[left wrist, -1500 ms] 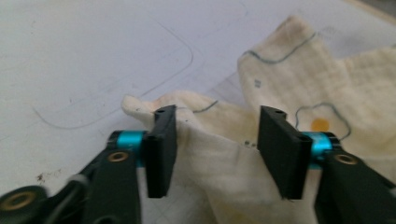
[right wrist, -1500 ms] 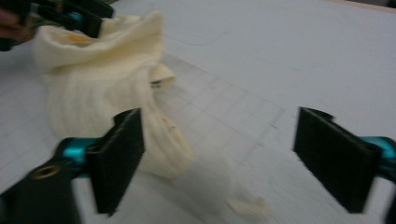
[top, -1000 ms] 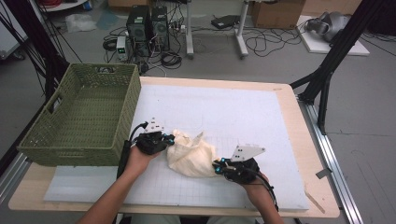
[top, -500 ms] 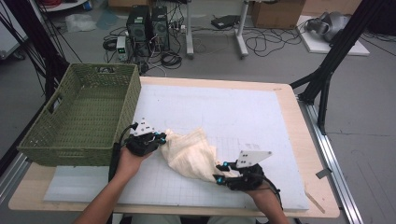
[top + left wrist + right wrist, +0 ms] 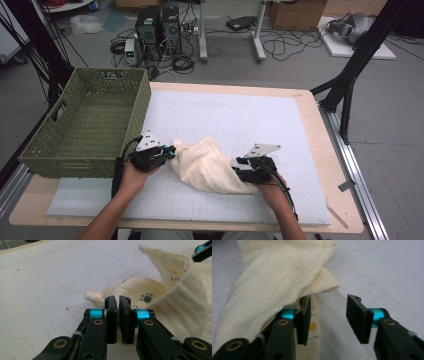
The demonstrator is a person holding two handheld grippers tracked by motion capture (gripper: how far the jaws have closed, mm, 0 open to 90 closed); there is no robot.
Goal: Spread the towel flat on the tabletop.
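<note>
A cream cloth (image 5: 207, 167) with small printed figures lies bunched on the white mat (image 5: 240, 120), with one fold standing up in a peak. My left gripper (image 5: 170, 152) is at the cloth's left end, shut on its edge; in the left gripper view the jaws (image 5: 118, 298) stand almost together with the cloth (image 5: 175, 302) draped past them on the right. My right gripper (image 5: 240, 172) is at the cloth's right end. Its jaws have just been opening and now stand apart (image 5: 328, 298). The cloth (image 5: 274, 275) rests over the left jaw and lies below the gap, with neither pad pressing it.
A green woven basket (image 5: 142, 110) stands at the table's left, close to my left hand. The mat covers most of the wooden tabletop (image 5: 345, 200). Black stand legs (image 5: 350, 85) rise past the table's right edge.
My right gripper's jaws have opened and let go of the cloth's right end. The left gripper has drawn its end a little leftward, stretching the cloth out wider.
</note>
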